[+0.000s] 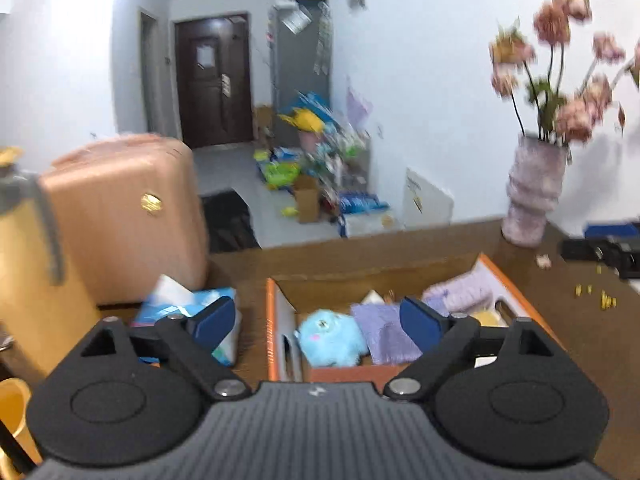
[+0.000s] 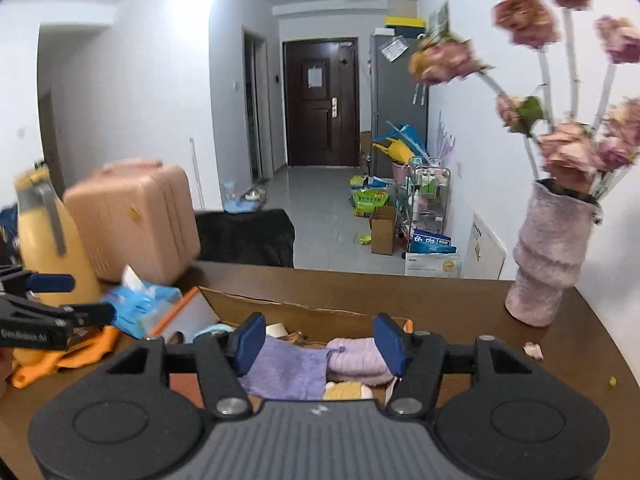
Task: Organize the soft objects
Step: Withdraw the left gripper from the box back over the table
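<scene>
An open cardboard box (image 1: pixel 276 320) with orange edges sits on the brown table. In it lie a fluffy light-blue plush (image 1: pixel 330 338), a purple cloth (image 1: pixel 386 334), a lilac knitted piece (image 1: pixel 464 294) and a pale yellow soft thing (image 1: pixel 486 318). My left gripper (image 1: pixel 320 322) is open and empty, above the box's near side. My right gripper (image 2: pixel 318 342) is open and empty over the purple cloth (image 2: pixel 288 372) and lilac knit (image 2: pixel 356 360) in the same box (image 2: pixel 280 308). The left gripper (image 2: pixel 60 312) shows at the left edge of the right wrist view.
A blue tissue pack (image 1: pixel 188 312) lies left of the box. A yellow jug (image 1: pixel 28 248) and a pink suitcase (image 1: pixel 128 204) stand at the left. A pink vase of flowers (image 1: pixel 536 192) stands at the back right. An orange cloth (image 2: pixel 56 360) lies on the table.
</scene>
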`<state>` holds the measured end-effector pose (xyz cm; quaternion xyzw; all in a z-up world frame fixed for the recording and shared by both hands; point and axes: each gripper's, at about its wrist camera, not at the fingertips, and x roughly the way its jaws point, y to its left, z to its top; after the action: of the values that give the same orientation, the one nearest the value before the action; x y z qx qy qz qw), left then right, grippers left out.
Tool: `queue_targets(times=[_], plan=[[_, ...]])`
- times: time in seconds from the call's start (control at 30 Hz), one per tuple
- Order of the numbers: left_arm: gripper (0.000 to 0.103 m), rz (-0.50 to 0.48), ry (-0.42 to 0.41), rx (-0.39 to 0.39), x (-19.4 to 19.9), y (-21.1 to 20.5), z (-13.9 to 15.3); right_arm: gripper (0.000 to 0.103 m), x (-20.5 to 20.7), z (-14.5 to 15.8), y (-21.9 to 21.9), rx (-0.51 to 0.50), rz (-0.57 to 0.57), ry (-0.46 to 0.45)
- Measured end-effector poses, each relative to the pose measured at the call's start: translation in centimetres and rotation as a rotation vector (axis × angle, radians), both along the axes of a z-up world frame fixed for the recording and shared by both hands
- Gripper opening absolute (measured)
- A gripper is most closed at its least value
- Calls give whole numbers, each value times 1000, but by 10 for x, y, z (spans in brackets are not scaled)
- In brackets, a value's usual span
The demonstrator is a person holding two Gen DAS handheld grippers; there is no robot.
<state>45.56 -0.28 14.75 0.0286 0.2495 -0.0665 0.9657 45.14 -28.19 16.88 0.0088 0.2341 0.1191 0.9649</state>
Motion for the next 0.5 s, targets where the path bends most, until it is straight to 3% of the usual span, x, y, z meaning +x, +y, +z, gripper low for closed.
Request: queue_targets(times=[0.2,0.3,0.5], plan=[[100,35,-128,1,-69,-4,26,69,-68,16,-8,67,0,-69],[100,79,-159,46,-115,-7,4,71,-114,1,-13,138,46,-84],[103,-21,-246,57,-239,-4,-60,86,-226,-61,-13,173,62,-160]])
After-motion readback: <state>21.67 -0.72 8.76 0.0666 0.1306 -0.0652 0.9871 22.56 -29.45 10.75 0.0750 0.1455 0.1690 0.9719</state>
